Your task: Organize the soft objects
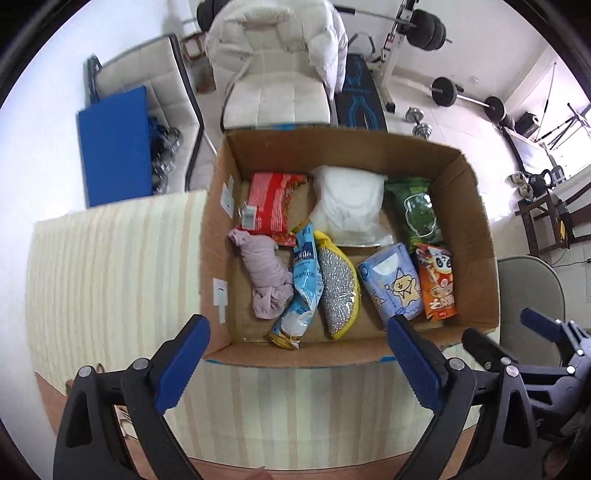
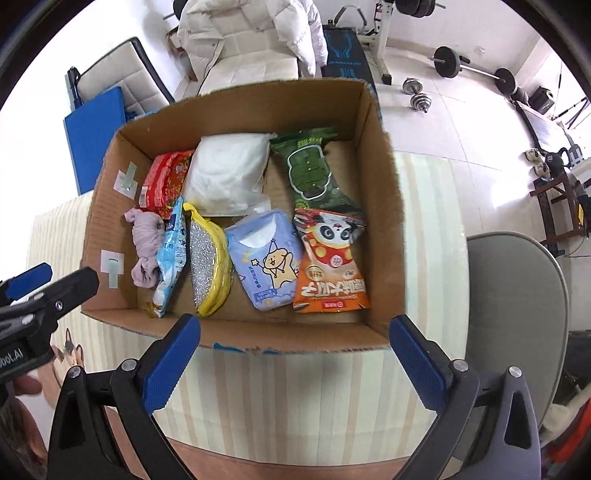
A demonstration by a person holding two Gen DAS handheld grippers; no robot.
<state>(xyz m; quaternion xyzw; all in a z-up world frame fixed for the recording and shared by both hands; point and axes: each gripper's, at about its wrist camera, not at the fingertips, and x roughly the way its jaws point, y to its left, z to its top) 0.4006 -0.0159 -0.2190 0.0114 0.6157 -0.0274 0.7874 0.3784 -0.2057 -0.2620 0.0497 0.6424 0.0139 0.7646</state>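
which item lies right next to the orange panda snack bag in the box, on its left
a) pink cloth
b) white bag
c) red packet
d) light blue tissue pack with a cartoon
d: the light blue tissue pack lies against the orange panda snack bag in the cardboard box.

Room of a home used as a gym. Beyond the cardboard box [image 1: 476, 236] on the striped tablecloth [image 1: 110, 258]: a white padded chair [image 1: 280, 92] draped with a puffer jacket [image 1: 273, 33], a weight bench [image 1: 360, 96], a barbell [image 1: 467, 98], dumbbells [image 1: 419, 123] on the tiled floor.
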